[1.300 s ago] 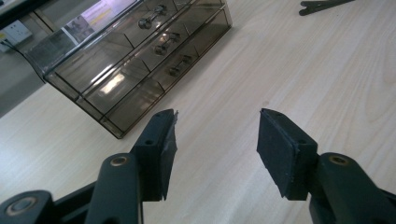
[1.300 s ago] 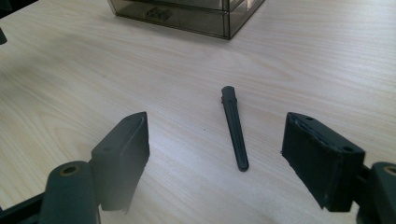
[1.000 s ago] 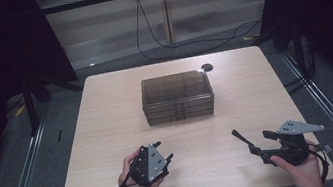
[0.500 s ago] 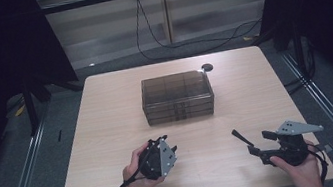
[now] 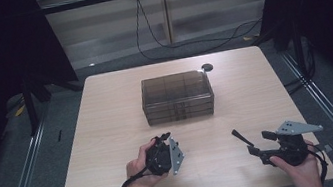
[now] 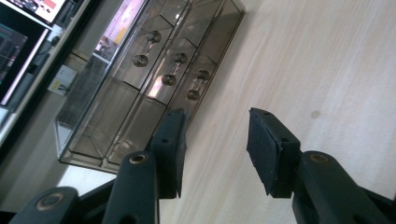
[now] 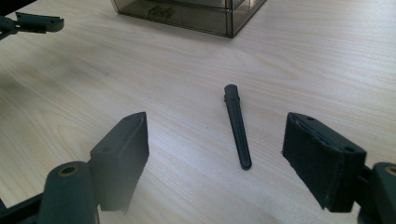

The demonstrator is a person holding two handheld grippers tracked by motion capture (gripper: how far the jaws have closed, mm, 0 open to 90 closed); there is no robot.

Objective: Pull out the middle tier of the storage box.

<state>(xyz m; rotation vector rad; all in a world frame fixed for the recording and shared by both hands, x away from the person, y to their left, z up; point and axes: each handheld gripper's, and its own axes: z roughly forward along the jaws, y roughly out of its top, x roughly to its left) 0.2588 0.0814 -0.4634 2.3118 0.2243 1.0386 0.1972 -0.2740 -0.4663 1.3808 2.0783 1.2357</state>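
A: Is any label readable on the drawer box (image 5: 177, 97)?

B: None; its smoked walls blur the contents. Your left gripper (image 6: 215, 149) view shows three drawer handles (image 6: 171, 70). Its fingers (image 6: 264, 147) have just been closing, nothing between them.

A: Your right gripper (image 7: 215, 158)?

B: Fingers spread, empty. A black stick (image 7: 237, 126) lies on the tabletop (image 5: 112, 112) ahead, near the box.

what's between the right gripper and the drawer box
A slim black stick lies on bare table before the right gripper; the drawer box lies beyond, in the right gripper view.
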